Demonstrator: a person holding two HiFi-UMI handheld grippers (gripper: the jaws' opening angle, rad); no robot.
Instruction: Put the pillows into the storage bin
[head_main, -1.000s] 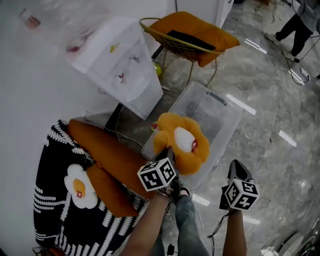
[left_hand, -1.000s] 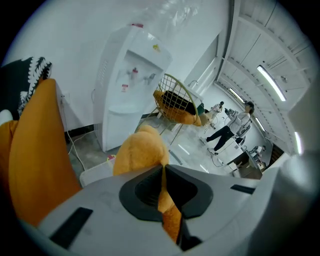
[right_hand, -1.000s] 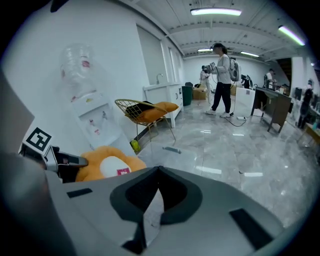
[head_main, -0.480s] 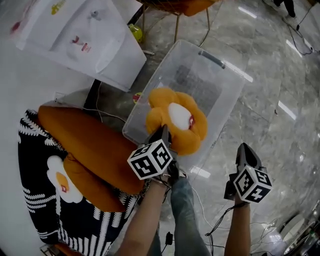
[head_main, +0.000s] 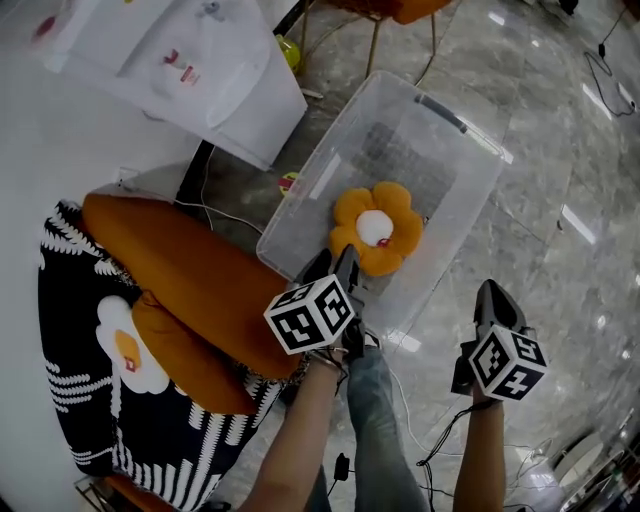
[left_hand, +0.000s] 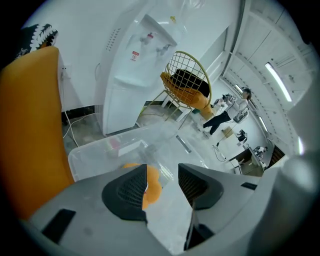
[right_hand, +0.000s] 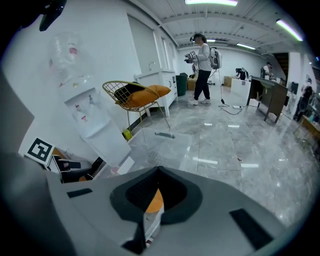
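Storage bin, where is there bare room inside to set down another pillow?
The far half of the storage bin is bare, between the flower pillow and the handle end. The near end is crowded: the flower pillow lies there, and the left gripper, just opened and empty, hangs over the rim.

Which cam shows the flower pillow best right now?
Head view: the whole flower pillow shows from above, lying inside the clear storage bin. The left gripper view catches only an orange edge of the flower pillow low in frame. The right gripper view shows just a thin orange sliver, too little to identify.
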